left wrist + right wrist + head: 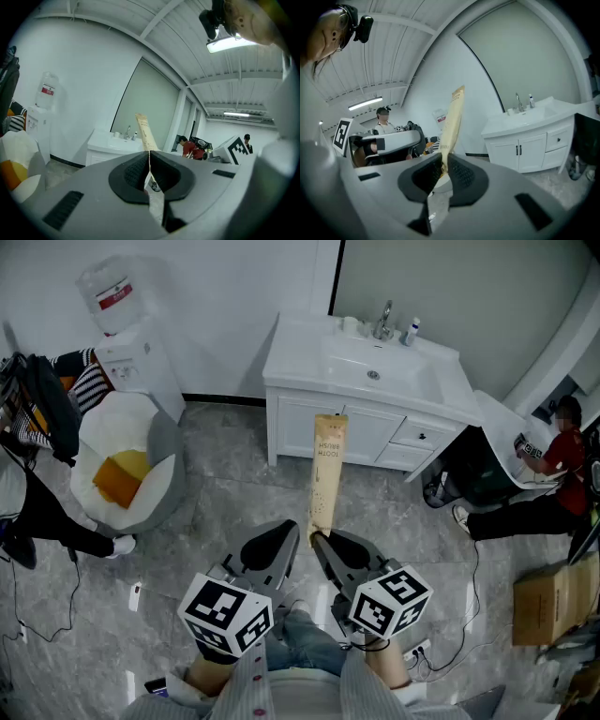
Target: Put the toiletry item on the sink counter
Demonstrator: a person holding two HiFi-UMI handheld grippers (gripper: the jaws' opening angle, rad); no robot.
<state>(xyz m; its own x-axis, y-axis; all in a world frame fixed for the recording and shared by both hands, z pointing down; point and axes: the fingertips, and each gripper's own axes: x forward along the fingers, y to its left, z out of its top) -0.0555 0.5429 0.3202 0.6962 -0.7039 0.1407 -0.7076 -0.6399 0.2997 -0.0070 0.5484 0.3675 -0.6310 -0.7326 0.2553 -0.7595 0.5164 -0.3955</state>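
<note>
Both grippers are on the one item right now. The right gripper (442, 161) has its jaws drawn in narrow on the lower end of the toothbrush packet (326, 470). The left gripper (149, 157) looks pressed together on that same end from the other side, with the packet rising straight out of its gap.

The long tan sleeve stands up and forward from the jaws, tilted a little, with its printed top end furthest from the pads. So by my reading the pick-up is done and the carry is under way. The delivery is all still to come: the sink counter (300, 357) sits well ahead of the jaws across open floor (225, 484), and nothing has been set down on it from this pair.

As for the pose, both forearms are tucked low and close in front of the body. The marker cubes sit side by side and the fingers angle inward, so the tips meet at the packet's base.
</note>
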